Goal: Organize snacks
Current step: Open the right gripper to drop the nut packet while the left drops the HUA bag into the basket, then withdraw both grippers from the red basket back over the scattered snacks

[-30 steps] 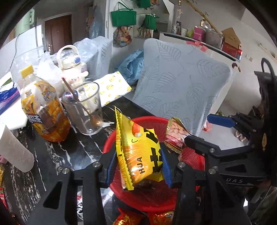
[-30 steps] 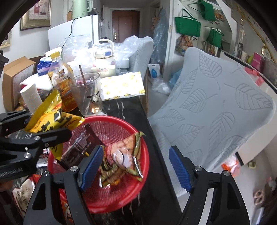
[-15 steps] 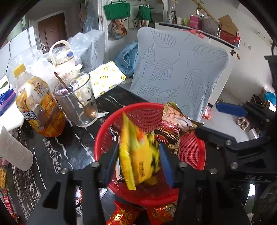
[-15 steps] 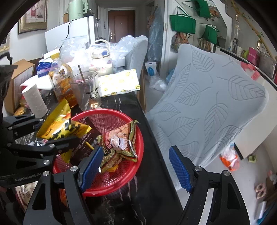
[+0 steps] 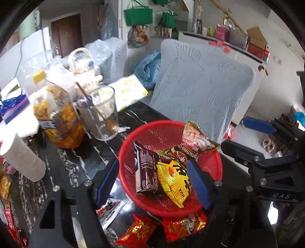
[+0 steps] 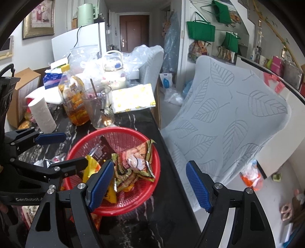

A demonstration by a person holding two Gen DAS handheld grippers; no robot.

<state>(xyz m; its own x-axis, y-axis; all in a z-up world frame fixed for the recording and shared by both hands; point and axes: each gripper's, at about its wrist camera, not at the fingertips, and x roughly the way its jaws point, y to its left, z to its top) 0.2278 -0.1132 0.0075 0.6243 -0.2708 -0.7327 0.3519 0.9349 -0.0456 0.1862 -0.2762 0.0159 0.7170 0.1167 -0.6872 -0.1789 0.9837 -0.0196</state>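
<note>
Left gripper point(image 5: 154, 181): jaws now spread over the red basket point(image 5: 209, 162), having let go the yellow snack packet point(image 5: 174, 182), which lies inside beside the brown packet point(image 5: 146, 171); one more snack sorted. Right gripper point(image 6: 150, 186): spread, empty, at the basket's near rim. Left view alone shows two red packets point(image 5: 164, 228) on the table just outside the basket's near rim, still unsorted; right view alone shows the green kettle point(image 6: 85, 12) far beyond.

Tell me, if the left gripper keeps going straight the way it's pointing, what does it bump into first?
Probably the yellow snack bag lying in the red basket. The left gripper is open right above it, though depth is hard to judge.
</note>
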